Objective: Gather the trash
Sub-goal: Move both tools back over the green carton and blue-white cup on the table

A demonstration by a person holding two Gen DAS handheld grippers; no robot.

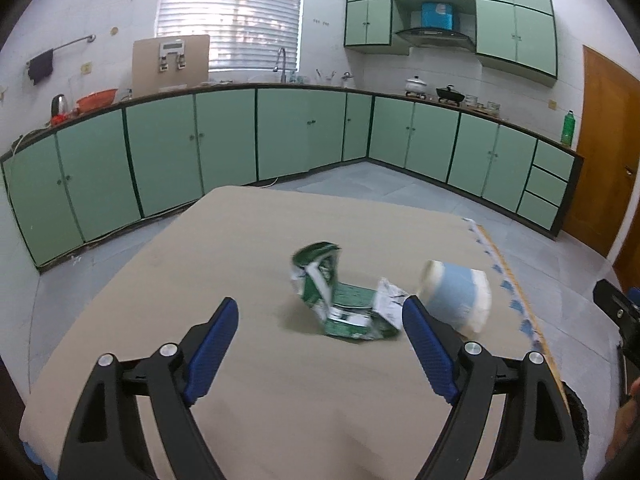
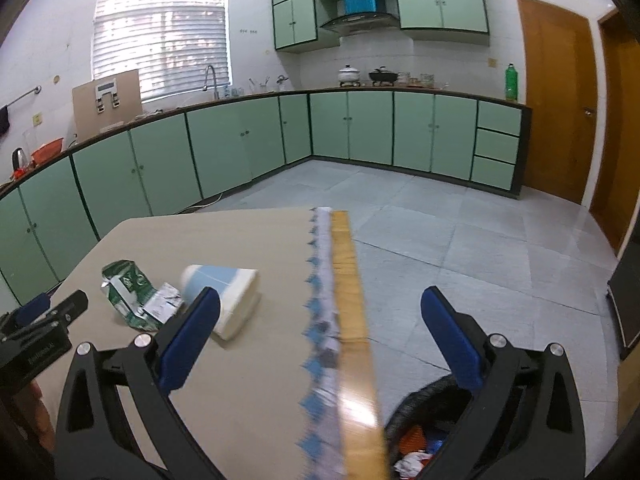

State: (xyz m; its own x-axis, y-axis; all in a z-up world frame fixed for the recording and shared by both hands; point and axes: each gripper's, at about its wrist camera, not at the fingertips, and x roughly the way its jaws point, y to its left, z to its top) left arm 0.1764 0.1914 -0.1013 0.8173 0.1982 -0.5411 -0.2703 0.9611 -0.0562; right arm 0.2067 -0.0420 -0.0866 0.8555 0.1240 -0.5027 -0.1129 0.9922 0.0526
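A crushed green and white carton (image 1: 336,296) lies on the beige table (image 1: 240,420), with a squashed blue and white paper cup (image 1: 456,296) on its side just right of it. My left gripper (image 1: 320,312) is open, short of the carton, nothing between its fingers. In the right wrist view the carton (image 2: 136,292) and cup (image 2: 224,296) lie to the left. My right gripper (image 2: 320,304) is open and empty above the table's right edge (image 2: 344,280). The left gripper's body (image 2: 44,312) shows at the far left.
A black bin (image 2: 420,420) holding crumpled trash stands on the floor below the table's right edge, under my right gripper. Green cabinets (image 1: 224,136) line the walls beyond the table. A wooden door (image 2: 556,96) is at the right.
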